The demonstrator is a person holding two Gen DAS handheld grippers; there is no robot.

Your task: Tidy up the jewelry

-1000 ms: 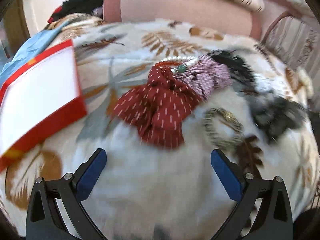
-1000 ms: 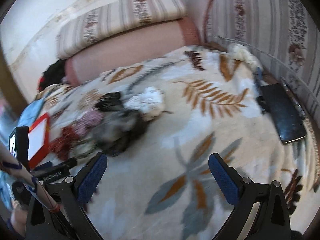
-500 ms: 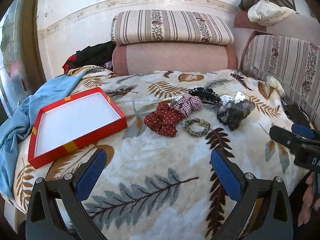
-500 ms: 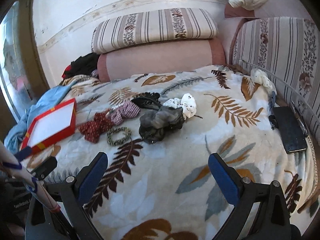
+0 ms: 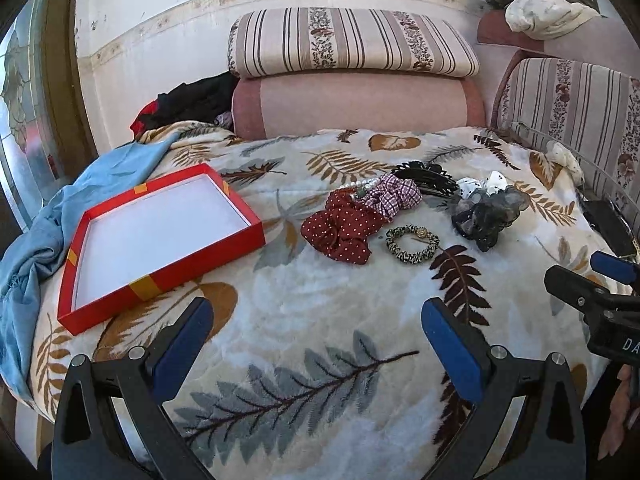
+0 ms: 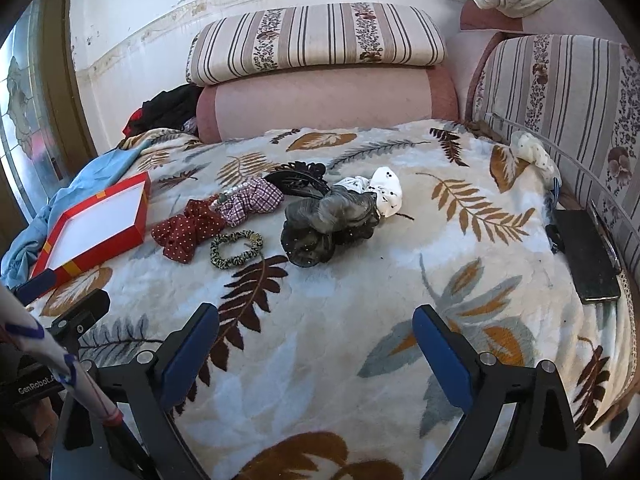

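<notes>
An empty red box (image 5: 120,248) (image 6: 132,224) with a white inside lies at the left of the leaf-patterned blanket. To its right is a cluster: a dark red dotted scrunchie (image 5: 340,230) (image 6: 186,232), a checked scrunchie (image 5: 394,196) (image 6: 252,200) with a pearl bracelet (image 5: 362,188) on it, a leopard-print hair tie (image 5: 412,244) (image 6: 236,250), a black claw clip (image 5: 424,176) (image 6: 298,178), a grey-black scrunchie (image 5: 488,216) (image 6: 328,220) and a white dotted one (image 6: 386,194). My left gripper (image 5: 316,344) and right gripper (image 6: 316,346) both stand open and empty, well short of the cluster.
The blanket (image 5: 320,312) covers a bed. Striped cushions (image 5: 352,42) and a pink bolster (image 5: 352,106) line the back. Blue cloth (image 5: 44,232) hangs at the left edge. A dark phone (image 6: 588,264) lies at the right by a striped backrest (image 6: 560,88).
Both grippers have pulled back and up from close to the jewelry pile, so the whole bed shows. Over the last half second they barely moved. Nothing was picked up.
</notes>
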